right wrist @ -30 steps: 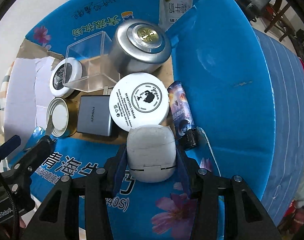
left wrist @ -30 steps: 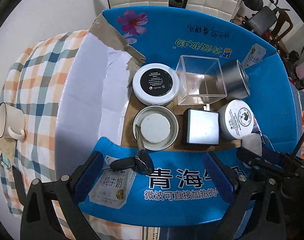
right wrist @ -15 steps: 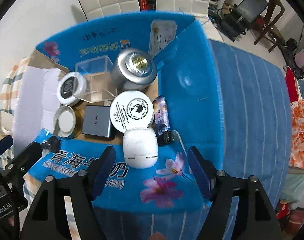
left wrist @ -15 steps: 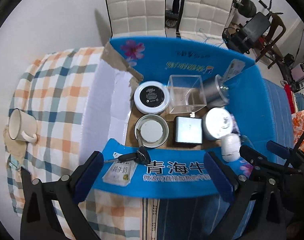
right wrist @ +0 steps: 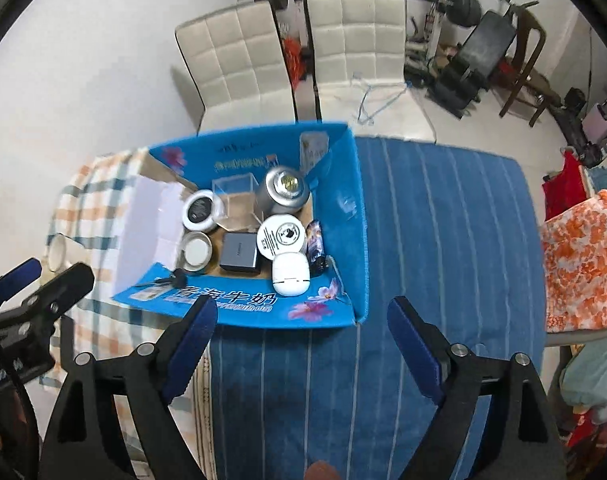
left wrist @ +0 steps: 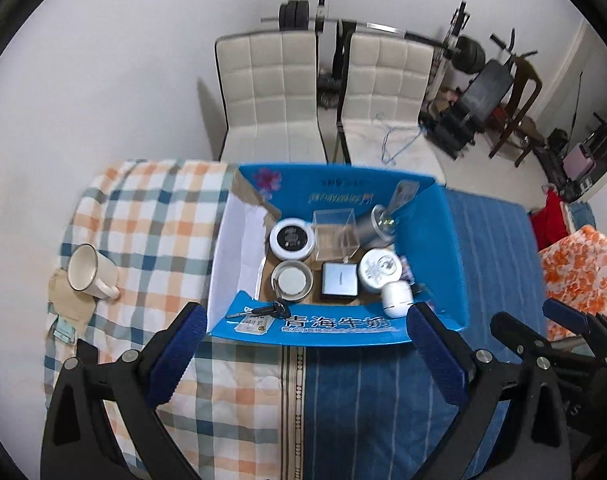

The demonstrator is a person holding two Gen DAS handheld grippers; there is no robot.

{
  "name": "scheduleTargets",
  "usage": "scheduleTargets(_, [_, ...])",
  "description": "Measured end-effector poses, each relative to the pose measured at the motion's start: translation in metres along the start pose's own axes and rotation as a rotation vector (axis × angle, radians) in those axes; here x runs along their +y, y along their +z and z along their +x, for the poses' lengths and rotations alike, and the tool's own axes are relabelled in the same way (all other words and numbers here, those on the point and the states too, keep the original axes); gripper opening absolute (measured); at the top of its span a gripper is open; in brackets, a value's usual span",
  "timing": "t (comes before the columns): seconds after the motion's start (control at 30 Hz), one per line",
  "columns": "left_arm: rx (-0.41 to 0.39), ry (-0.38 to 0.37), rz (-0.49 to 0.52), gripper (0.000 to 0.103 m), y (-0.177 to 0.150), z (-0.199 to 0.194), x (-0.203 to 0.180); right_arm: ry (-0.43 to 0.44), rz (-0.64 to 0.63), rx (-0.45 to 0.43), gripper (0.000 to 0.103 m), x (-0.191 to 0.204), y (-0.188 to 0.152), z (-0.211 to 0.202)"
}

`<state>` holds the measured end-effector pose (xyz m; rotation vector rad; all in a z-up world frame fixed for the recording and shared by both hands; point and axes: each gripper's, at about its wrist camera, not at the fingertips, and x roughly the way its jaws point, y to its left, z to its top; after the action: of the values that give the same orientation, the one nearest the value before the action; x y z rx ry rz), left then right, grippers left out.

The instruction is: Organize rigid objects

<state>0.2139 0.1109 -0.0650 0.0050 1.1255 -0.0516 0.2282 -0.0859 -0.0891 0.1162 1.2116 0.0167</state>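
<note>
A blue cardboard box (left wrist: 435, 236) (right wrist: 343, 208) lies open on the table. Inside are a white earbud case (left wrist: 397, 298) (right wrist: 290, 274), a white cream jar (left wrist: 379, 270) (right wrist: 281, 236), a grey square box (left wrist: 339, 280) (right wrist: 239, 252), a silver tin (left wrist: 377, 226) (right wrist: 283, 190), a clear plastic box (left wrist: 335, 234) (right wrist: 237, 204), a black-lidded jar (left wrist: 292, 238) (right wrist: 199, 210), an open round tin (left wrist: 291, 280) (right wrist: 197, 250) and a dark tube (right wrist: 315, 246). A key (left wrist: 269, 311) (right wrist: 175, 278) rests on the front flap. My left gripper (left wrist: 303, 356) and right gripper (right wrist: 303, 344) are open and empty, high above the box's near side.
A white mug (left wrist: 91, 272) (right wrist: 57, 252) stands on the plaid cloth (left wrist: 143, 216) left of the box. A blue striped cloth (right wrist: 443, 220) covers the right side. Two white chairs (left wrist: 271, 96) (right wrist: 355, 44) stand behind the table, with gym gear (right wrist: 483, 48) beyond.
My right gripper let go of the white earbud case, which now lies in the box. Both grippers have pulled up and back from the box.
</note>
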Motion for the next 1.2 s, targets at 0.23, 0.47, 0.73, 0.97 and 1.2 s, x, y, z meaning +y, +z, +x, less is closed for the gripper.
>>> scheduleTargets(0.23, [-0.060,0.008,0.019,0.102,-0.010,-0.047,-0.007,-0.007,-0.005,-0.102,0.099,-0.002,-0.015,-0.074])
scheduleTargets(0.47, [-0.080,0.005,0.027,0.102,-0.019,-0.067,-0.010,-0.006,-0.008,-0.165,0.099,-0.001,-0.025,-0.119])
scheduleTargets(0.73, [-0.106,0.019,0.028,0.102,-0.025,-0.078,-0.011,-0.029,-0.023,-0.195,0.099,0.001,-0.032,-0.136])
scheduleTargets(0.97, [-0.110,0.025,0.025,0.102,-0.027,-0.081,-0.008,-0.040,-0.020,-0.190,0.099,-0.003,-0.035,-0.136])
scheduleTargets(1.2, [-0.124,0.030,0.023,0.102,-0.030,-0.090,-0.006,-0.052,-0.021,-0.201,0.099,-0.004,-0.037,-0.138])
